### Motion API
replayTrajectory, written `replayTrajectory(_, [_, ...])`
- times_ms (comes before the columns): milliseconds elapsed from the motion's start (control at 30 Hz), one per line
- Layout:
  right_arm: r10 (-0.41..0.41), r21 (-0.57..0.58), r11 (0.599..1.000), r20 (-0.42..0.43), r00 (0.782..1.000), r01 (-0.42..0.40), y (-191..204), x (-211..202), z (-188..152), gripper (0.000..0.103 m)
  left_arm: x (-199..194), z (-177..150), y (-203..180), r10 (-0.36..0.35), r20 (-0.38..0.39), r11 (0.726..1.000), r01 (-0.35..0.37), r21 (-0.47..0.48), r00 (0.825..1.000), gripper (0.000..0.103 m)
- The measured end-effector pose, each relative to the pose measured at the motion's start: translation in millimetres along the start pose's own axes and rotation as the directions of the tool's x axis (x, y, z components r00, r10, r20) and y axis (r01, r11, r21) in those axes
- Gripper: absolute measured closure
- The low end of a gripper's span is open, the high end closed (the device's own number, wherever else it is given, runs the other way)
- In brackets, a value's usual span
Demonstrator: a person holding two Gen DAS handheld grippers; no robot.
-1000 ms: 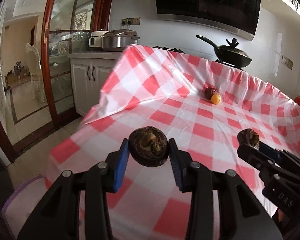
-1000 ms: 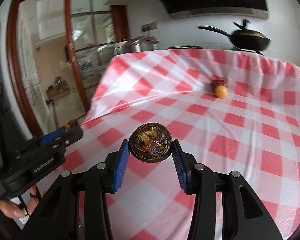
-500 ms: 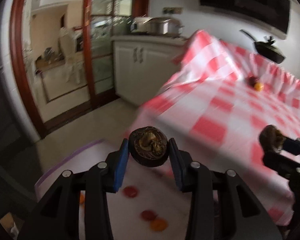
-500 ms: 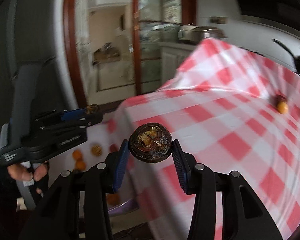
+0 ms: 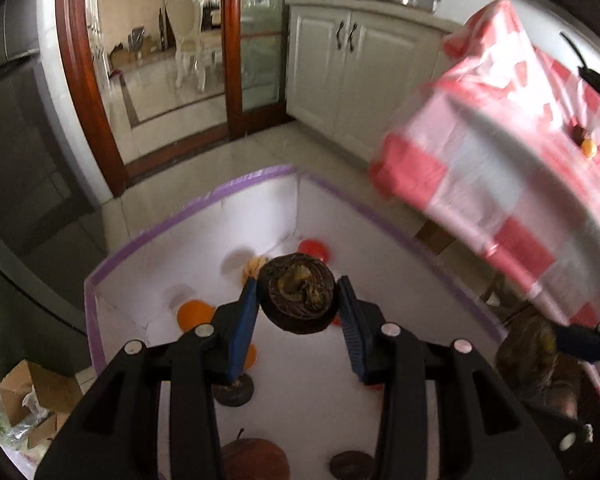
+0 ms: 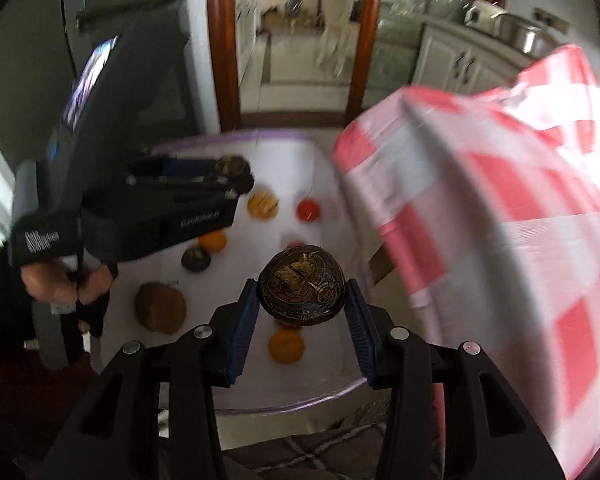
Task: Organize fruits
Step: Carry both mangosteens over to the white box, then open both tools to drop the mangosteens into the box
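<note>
My left gripper (image 5: pixel 297 294) is shut on a dark brown round fruit (image 5: pixel 300 300) and hangs over a white box with a purple rim (image 5: pixel 256 178) on the floor. Inside the box lie an orange (image 5: pixel 194 312), a red fruit (image 5: pixel 314 250) and dark fruits (image 5: pixel 234 394). My right gripper (image 6: pixel 301 294) is shut on a second dark brown fruit (image 6: pixel 302 286), above the box's near side (image 6: pixel 284 402). Each gripper shows in the other's view, the right one (image 5: pixel 580 342) at the right edge and the left one (image 6: pixel 236 178) over the box's far part.
A table under a red and white checked cloth (image 5: pixel 500 184) stands right of the box, with two small fruits (image 5: pixel 584 142) on it. Behind are white cabinets (image 5: pixel 352 64) and a glass door (image 5: pixel 256 40). A hand (image 6: pixel 56 284) holds the left gripper. Cardboard scraps (image 5: pixel 32 396) lie at the left.
Both grippers have swung left off the table and down over the box on the floor, each still holding its dark fruit.
</note>
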State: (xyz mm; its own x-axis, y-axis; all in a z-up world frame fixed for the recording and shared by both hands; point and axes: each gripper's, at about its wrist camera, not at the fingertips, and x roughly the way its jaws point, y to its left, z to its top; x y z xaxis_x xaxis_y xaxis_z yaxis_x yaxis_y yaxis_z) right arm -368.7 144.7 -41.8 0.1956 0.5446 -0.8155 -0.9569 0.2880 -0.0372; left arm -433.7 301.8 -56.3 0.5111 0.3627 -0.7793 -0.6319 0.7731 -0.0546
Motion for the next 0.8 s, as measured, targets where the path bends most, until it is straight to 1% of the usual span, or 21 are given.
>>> replayTrajectory(100, [0.023,-0.026,0.999,-0.076,0.997,-0.025,8.6,24.7,-1.5,0.059,14.8,-4.6,9.1,0.011,-0.045,1.0,-0.012,-0.015,0.999,0.063])
replayTrajectory(233, [0.046,-0.059,0.997,-0.153,0.987,-0.056,21.9,51.3,-1.5,0.059,33.8,-13.0,19.6,0.014,-0.11,0.999,-0.02,-0.048,0.994,0.063])
replayTrajectory(333, [0.057,-0.077,0.994,-0.201,0.978,-0.074,33.0,69.5,-0.3,0.059,45.2,-14.2,24.5,-0.025,-0.164,0.996,0.01,-0.091,0.986,0.063])
replayTrajectory(433, [0.064,-0.084,0.993,-0.241,0.968,-0.087,35.3,83.1,2.2,0.059,53.8,-14.6,29.4,-0.025,-0.196,0.995,0.005,-0.103,0.98,0.063])
replayTrajectory(567, [0.064,-0.078,0.993,-0.272,0.96,-0.088,34.7,95.4,2.8,0.059,60.0,-14.0,27.7,-0.021,-0.226,0.996,-0.001,-0.093,0.974,0.063])
replayTrajectory(700, [0.07,-0.061,0.994,-0.284,0.956,-0.091,33.4,104.2,0.7,0.059,58.7,-16.2,24.2,-0.021,-0.234,0.996,-0.001,-0.093,0.972,0.062])
replayTrajectory(733, [0.07,-0.059,0.994,-0.283,0.957,-0.09,32.9,104.1,0.1,0.058,57.9,-16.8,24.5,-0.022,-0.232,0.995,-0.001,-0.096,0.973,0.059])
replayTrajectory(767, [0.068,-0.059,0.994,-0.28,0.958,-0.088,32.6,104.0,0.2,0.057,57.8,-16.3,24.8,-0.019,-0.23,0.995,-0.004,-0.098,0.973,0.053])
replayTrajectory(800, [0.067,-0.058,0.995,-0.276,0.959,-0.086,31.8,104.2,0.8,0.056,60.4,-15.3,24.3,-0.013,-0.226,0.995,-0.01,-0.1,0.974,0.05])
